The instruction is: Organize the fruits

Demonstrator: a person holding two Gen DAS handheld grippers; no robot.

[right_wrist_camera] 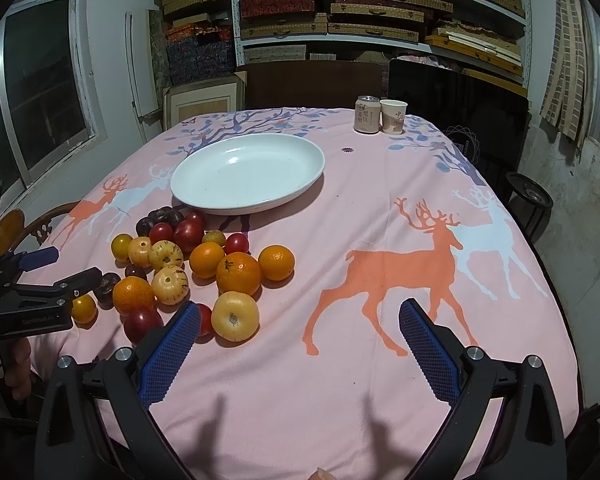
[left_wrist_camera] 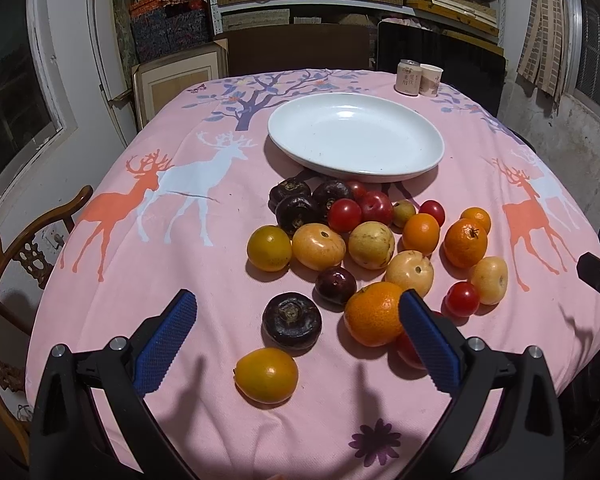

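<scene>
Your table wears a pink deer-print cloth [left_wrist_camera: 188, 184] that gives the round fruit a soft bed, so nothing rolls away while you work. On it the white plate [left_wrist_camera: 356, 136] sits empty, just beyond the fruit and within easy reach of both arms, which suggests it is the place the fruit is meant to go. The fruit lies loose in one heap in front of the plate, not sorted: dark purple ones at the far side close to the plate's rim, red tomatoes and pale yellow fruit through the middle, oranges toward the right. Your left gripper [left_wrist_camera: 298, 314] hovers low over the near edge of the heap with its jaws spread wide and nothing between them; the dark purple fruit [left_wrist_camera: 291, 322] sits in the gap, the big orange [left_wrist_camera: 374, 314] sits just at the right finger, and a small yellow fruit [left_wrist_camera: 266, 375] lies nearest you. Your right gripper [right_wrist_camera: 300, 320] is just as wide open and empty, over bare cloth to the right of the heap, with a pale yellow fruit [right_wrist_camera: 235, 315] just beside its left finger. A can [right_wrist_camera: 367, 114] and a paper cup [right_wrist_camera: 393, 117] stand touching at the far edge, well clear of the work.
</scene>
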